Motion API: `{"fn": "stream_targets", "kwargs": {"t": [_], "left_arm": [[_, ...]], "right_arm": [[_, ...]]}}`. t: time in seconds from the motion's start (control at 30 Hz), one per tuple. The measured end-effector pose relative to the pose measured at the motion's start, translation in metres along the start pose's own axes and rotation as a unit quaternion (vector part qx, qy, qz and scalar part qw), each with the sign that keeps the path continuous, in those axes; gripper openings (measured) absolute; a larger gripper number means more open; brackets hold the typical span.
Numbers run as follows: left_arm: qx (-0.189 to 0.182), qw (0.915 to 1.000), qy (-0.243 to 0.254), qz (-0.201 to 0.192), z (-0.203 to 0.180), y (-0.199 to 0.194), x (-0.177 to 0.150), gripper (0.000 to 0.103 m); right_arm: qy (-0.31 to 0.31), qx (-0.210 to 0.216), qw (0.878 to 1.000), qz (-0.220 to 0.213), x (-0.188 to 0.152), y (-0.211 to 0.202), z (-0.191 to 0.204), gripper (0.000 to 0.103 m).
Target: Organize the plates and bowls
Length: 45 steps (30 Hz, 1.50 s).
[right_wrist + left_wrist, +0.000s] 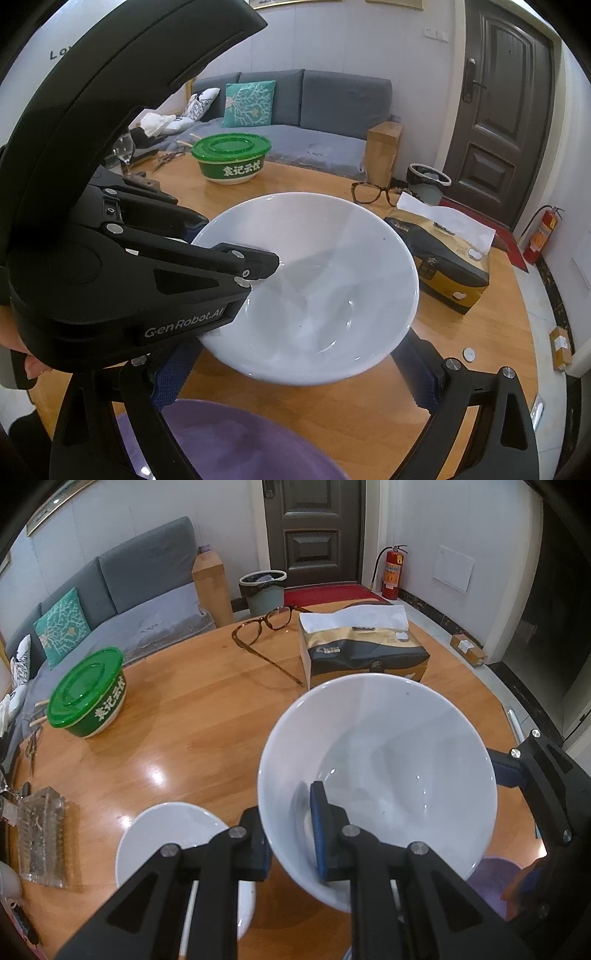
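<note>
White and shiny, the big bowl (376, 775) is hard, smooth and easy to break. The left claw (291, 843) pinches its near rim, one finger inside and one outside, holding it tilted above the wooden bench (192, 716). The right claw (295, 391) sits wide apart under it, gripping nothing. A thin rim pinch could slip. A small plate (166, 834) lies below.

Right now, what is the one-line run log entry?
left gripper: shut on white bowl rim, lifted | right gripper: open, empty | second bowl: on table
</note>
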<state>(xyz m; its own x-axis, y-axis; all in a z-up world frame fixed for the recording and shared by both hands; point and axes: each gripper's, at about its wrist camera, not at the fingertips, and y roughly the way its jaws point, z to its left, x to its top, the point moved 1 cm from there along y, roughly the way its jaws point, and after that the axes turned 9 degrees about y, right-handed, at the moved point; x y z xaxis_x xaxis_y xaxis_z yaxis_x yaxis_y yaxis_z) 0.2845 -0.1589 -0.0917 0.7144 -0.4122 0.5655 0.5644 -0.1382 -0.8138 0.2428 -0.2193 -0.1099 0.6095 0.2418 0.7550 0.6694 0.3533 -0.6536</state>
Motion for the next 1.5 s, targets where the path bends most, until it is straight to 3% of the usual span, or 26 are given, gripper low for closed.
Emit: {"fn": "stream_targets", "kwargs": {"t": [0.9, 1.5], "left_arm": [[0.012, 0.9997, 0.015, 0.012, 0.001, 0.022, 0.003, 0.014], [0.004, 0.9996, 0.010, 0.027, 0.004, 0.041, 0.000, 0.015]], "right_arm": [[0.021, 0.019, 0.999, 0.046, 0.002, 0.020, -0.008, 0.093], [0.001, 0.007, 0.999, 0.051, -0.001, 0.022, -0.006, 0.093]]}}
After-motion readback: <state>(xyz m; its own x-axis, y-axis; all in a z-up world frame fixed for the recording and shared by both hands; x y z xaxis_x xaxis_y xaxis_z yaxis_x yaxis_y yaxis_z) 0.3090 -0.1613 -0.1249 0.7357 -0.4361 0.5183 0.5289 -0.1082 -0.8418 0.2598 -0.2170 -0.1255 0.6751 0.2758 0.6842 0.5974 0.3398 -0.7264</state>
